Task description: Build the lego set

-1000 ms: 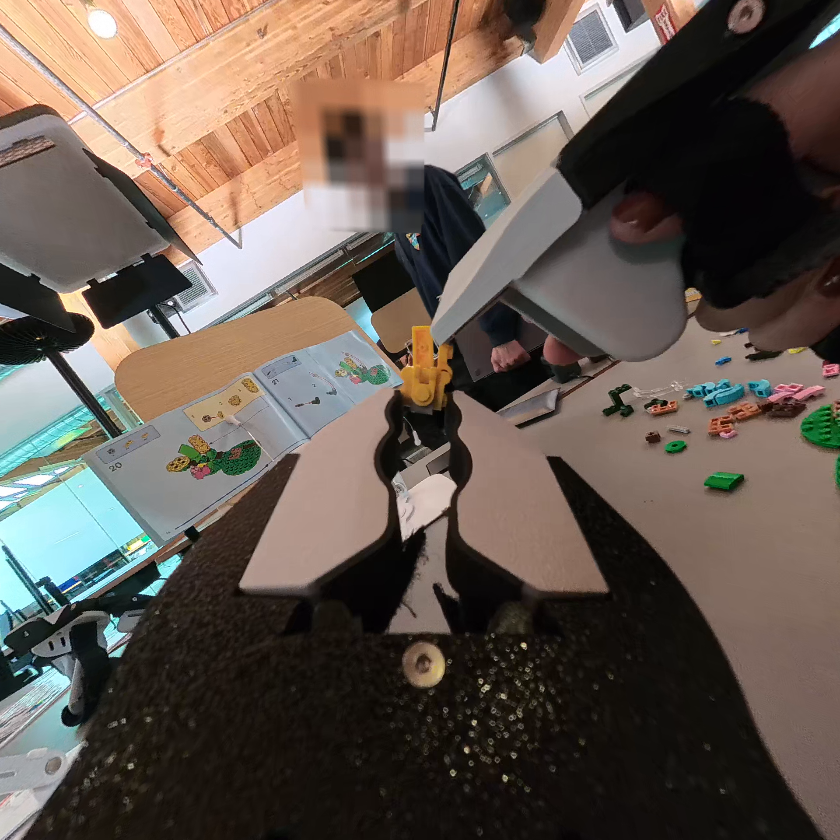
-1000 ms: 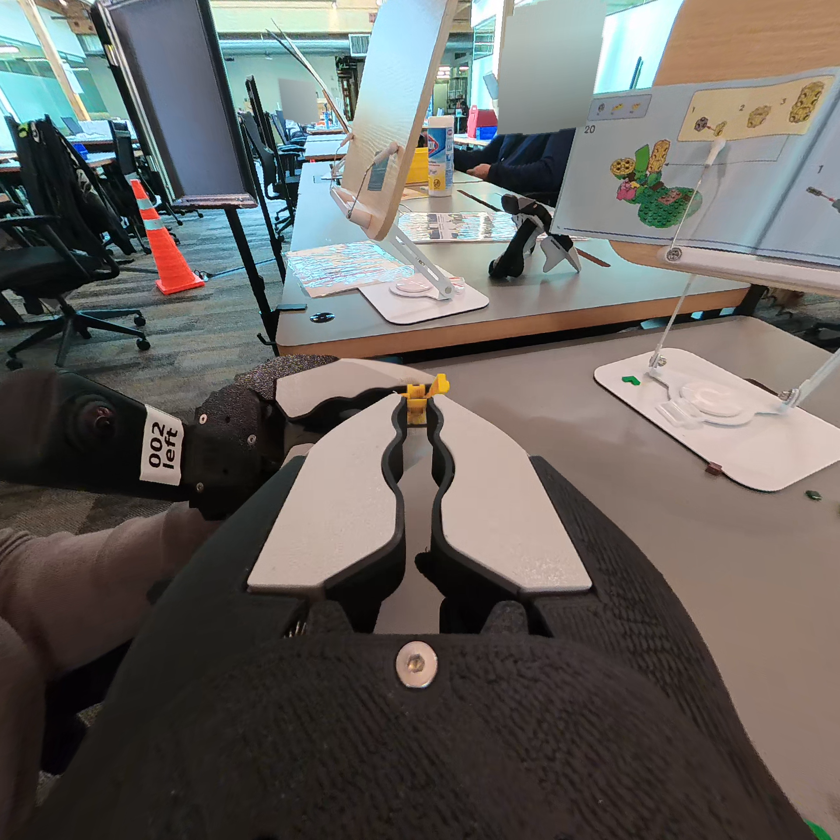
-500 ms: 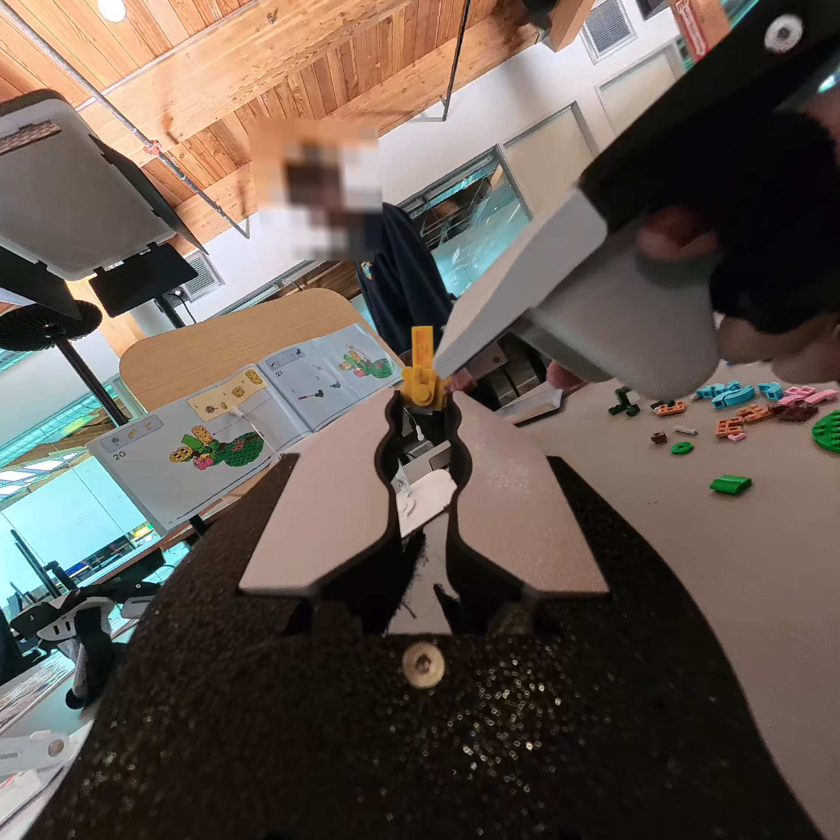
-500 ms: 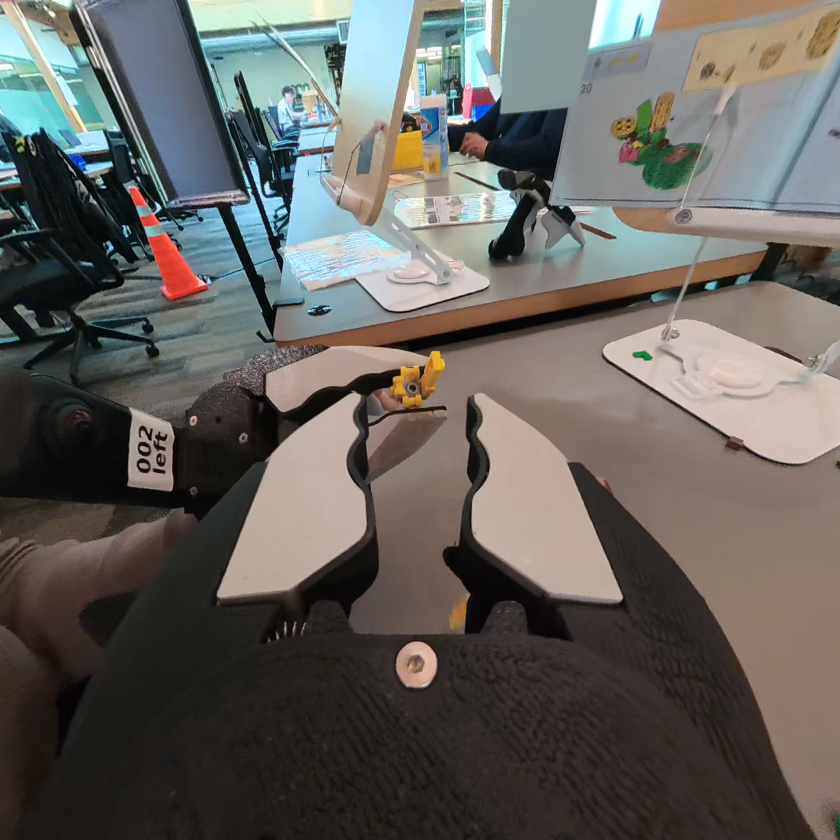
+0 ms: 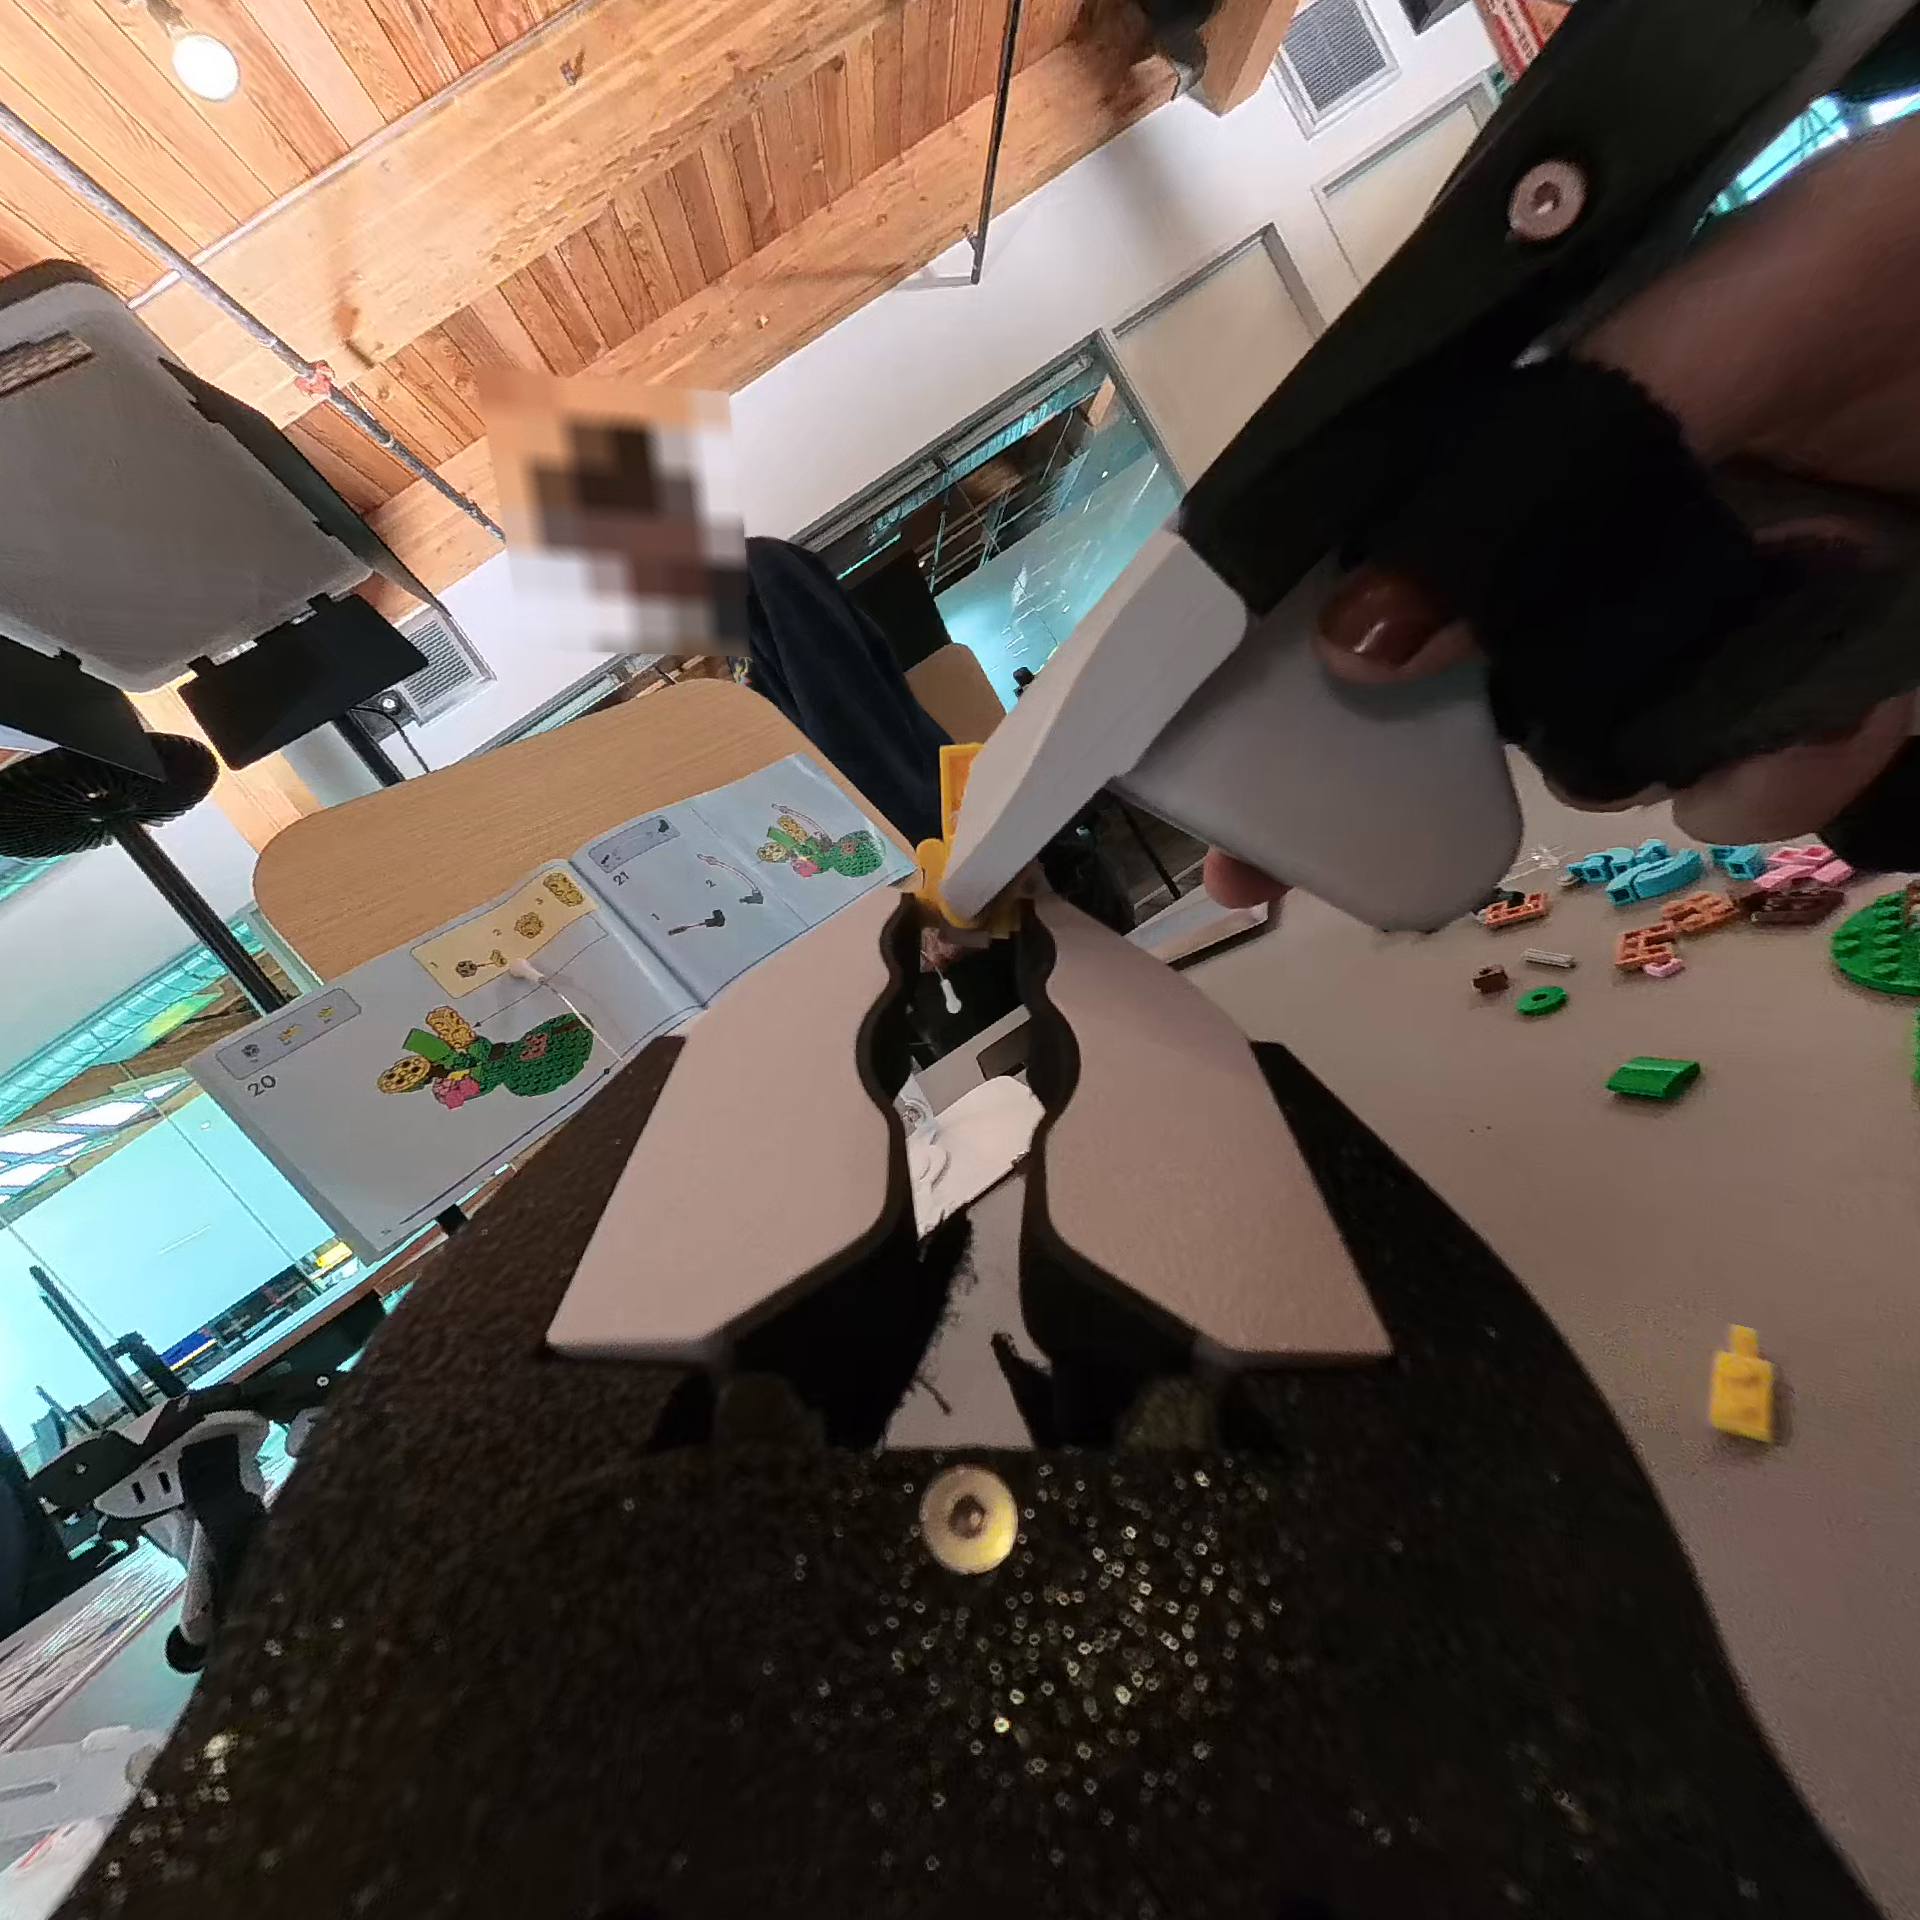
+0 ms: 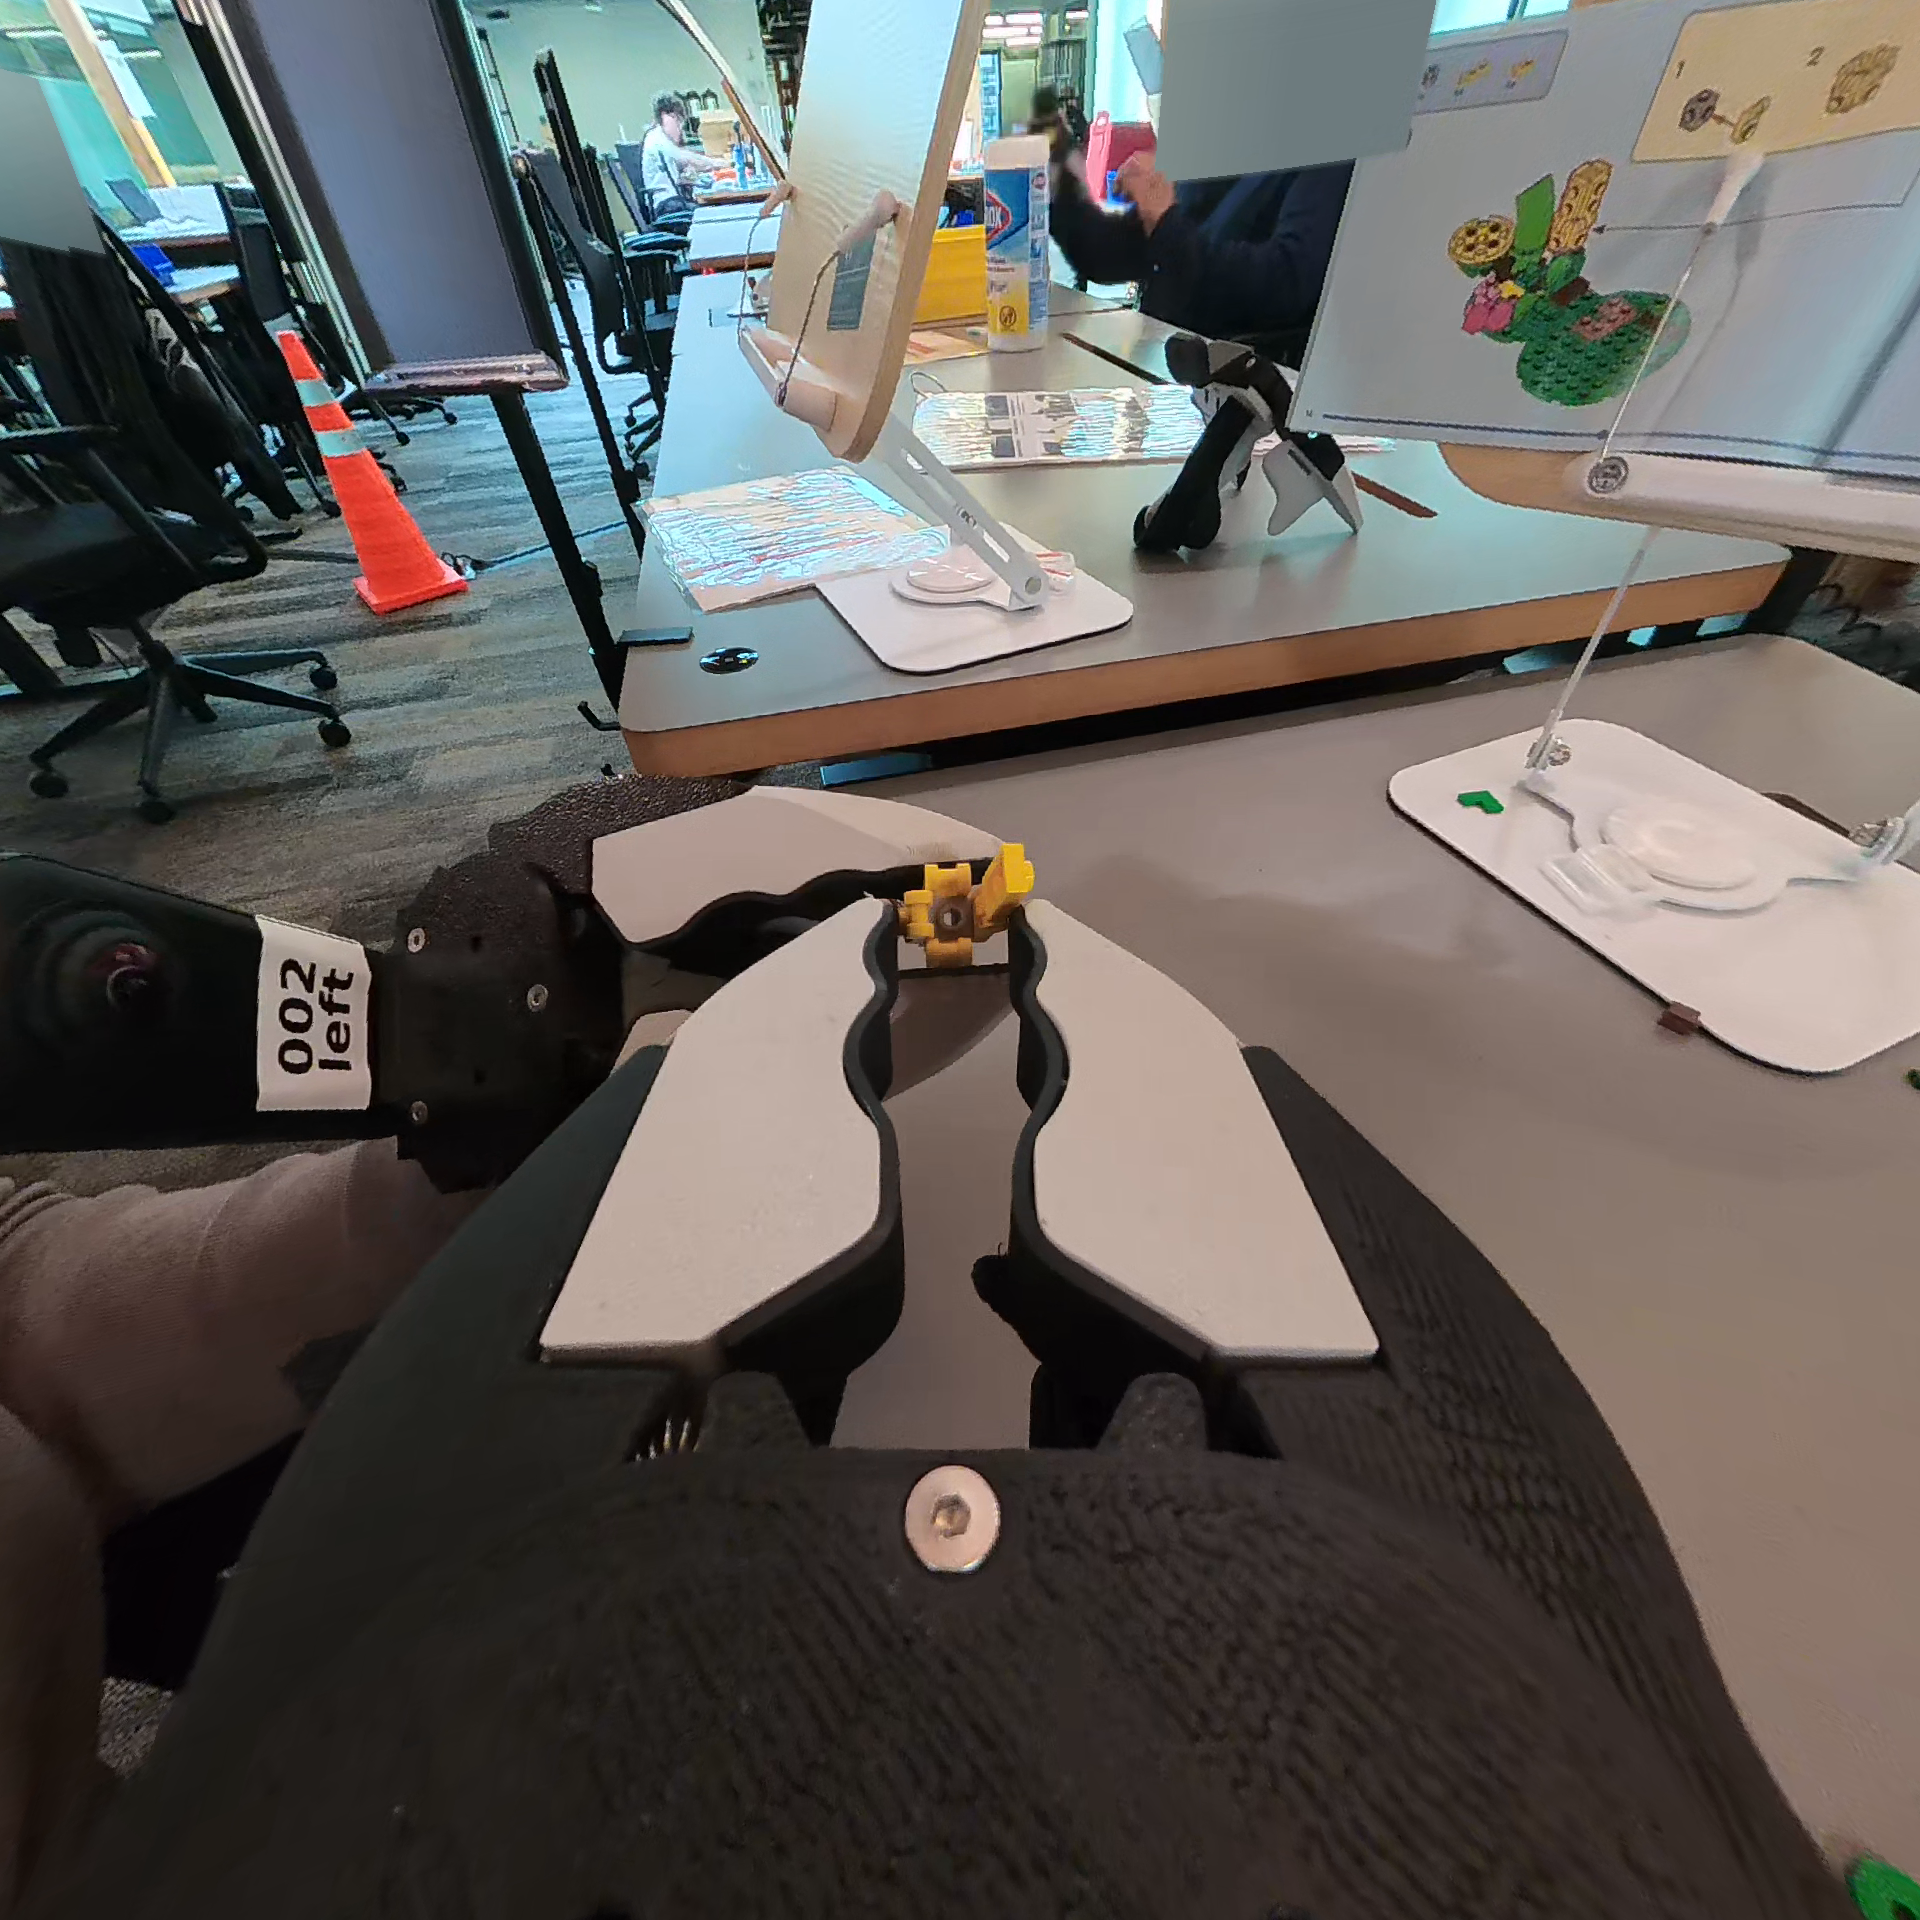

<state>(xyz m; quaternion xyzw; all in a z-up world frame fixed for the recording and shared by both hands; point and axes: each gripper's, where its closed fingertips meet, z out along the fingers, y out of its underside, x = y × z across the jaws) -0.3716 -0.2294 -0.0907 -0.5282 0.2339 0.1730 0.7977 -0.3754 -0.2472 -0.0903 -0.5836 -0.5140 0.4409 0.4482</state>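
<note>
Between both tools (image 6: 951,920), yellow assembly (image 6: 961,906) (uncontained).

Bright, even indoor light in both views; a round ceiling lamp (image 5: 205,64) glows among the wooden ceiling planks (image 5: 644,156); teal daylight washes the windows at left; strong fisheye bending at every edge; soft shadows on the grey desk (image 6: 1455,1195); a small yellow brick (image 5: 1740,1387) near its right edge is motion-blurred; far background people are soft.

Right tongs (image 6: 953,928) bracket the left-held yellow lego piece (image 6: 958,902).
</note>
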